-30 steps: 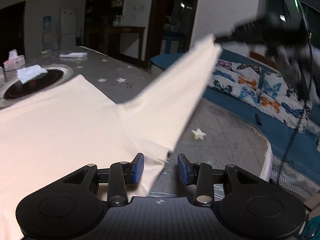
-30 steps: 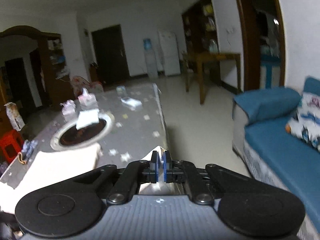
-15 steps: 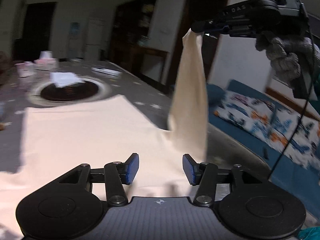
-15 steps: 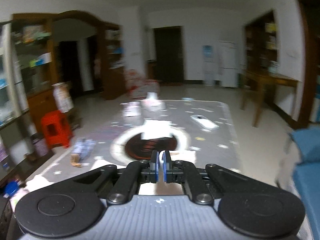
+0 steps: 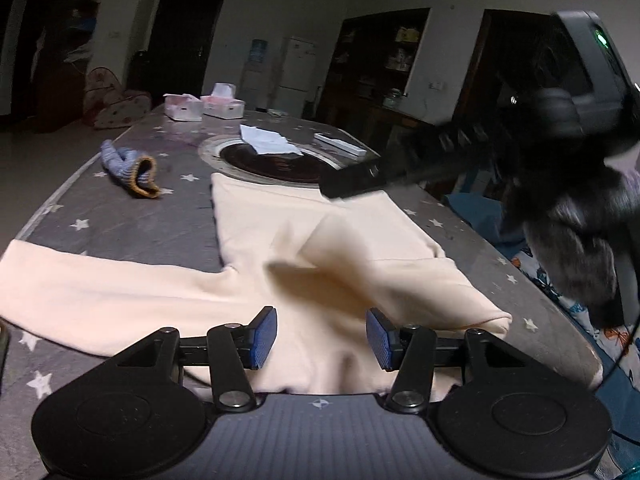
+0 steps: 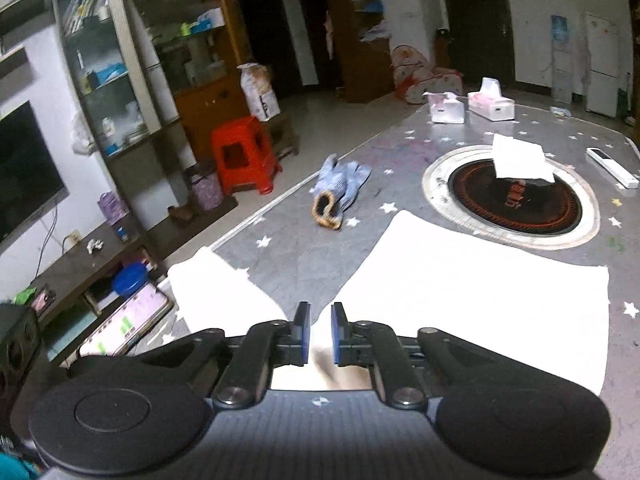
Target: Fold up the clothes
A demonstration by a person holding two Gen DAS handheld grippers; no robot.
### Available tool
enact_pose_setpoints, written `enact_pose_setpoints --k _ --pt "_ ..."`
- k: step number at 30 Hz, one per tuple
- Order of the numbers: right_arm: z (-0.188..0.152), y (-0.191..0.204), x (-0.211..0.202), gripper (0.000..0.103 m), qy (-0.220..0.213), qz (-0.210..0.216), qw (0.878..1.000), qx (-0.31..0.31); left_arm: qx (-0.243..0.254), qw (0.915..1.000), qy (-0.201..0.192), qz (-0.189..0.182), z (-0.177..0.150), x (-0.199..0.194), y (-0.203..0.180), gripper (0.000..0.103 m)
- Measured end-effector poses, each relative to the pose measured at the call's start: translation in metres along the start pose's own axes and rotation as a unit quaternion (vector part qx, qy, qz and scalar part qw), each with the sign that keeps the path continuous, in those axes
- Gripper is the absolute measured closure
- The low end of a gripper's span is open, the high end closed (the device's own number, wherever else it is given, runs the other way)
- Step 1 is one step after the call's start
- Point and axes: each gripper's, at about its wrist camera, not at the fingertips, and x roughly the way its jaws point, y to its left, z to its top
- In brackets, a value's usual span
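A cream long-sleeved top [image 5: 280, 240] lies spread on the grey star-printed table [image 5: 120, 216]. Its right sleeve [image 5: 380, 264] lies folded across the body; the other sleeve [image 5: 80, 280] stretches out to the left. My left gripper [image 5: 322, 336] hovers open over the near end of the top with nothing gripped. The right gripper [image 5: 348, 182] shows as a blurred dark finger above the far hem. In the right wrist view the top [image 6: 480, 280] looks white, and the right gripper [image 6: 320, 334] is over it, its jaws opening with a narrow gap and no cloth pinched.
A blue knitted glove [image 6: 340, 188] lies on the table's left part. A round inset hob [image 6: 512, 200] holds a white paper [image 6: 520, 158]. Tissue boxes [image 6: 468, 106] and a remote [image 6: 612, 168] sit further back. A red stool [image 6: 244, 156] stands off the left edge.
The right gripper lifted the sleeve, swung it over the body and parted its jaws; the sleeve now lies folded on the top. The left gripper shifted over the garment.
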Motion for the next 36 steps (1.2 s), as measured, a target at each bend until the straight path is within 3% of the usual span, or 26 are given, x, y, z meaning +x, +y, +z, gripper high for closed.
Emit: enact_pose_setpoints --k 4,9,14,18,23,26,31,36 --pt "-0.015 -0.018 -0.024 0.086 -0.003 -0.022 1.000 0.002 -0.001 1.0000 -0.008 0.004 0.006 0.001 0.004 0.050" --pt "-0.068 -0.060 -0.048 0.085 0.042 -0.101 0.993 0.033 0.003 0.9997 -0.012 -0.020 0.015 0.014 -0.006 0.050" --pt "-0.112 -0.084 -0.060 0.086 0.064 -0.141 0.986 0.063 0.015 0.9992 0.009 -0.036 0.014 0.041 -0.022 0.050" --pt "-0.114 -0.091 -0.065 0.086 0.058 -0.142 0.985 0.074 0.004 0.9988 0.040 -0.028 0.012 0.061 -0.021 0.050" --pt "-0.087 -0.097 -0.060 0.086 0.014 -0.139 0.988 0.067 -0.005 0.9987 0.047 -0.016 0.011 0.066 -0.018 0.050" --pt "-0.079 -0.106 -0.041 0.085 0.010 -0.136 0.988 0.069 -0.016 0.9987 0.048 -0.010 0.011 0.063 -0.015 0.050" --pt "-0.087 -0.116 -0.022 0.085 0.027 -0.134 0.987 0.078 -0.038 0.9987 0.025 0.023 0.015 0.039 -0.002 0.050" --pt "-0.087 -0.111 -0.030 0.083 0.023 -0.135 0.988 0.077 -0.083 0.9897 -0.009 0.116 0.020 0.014 0.031 0.050"
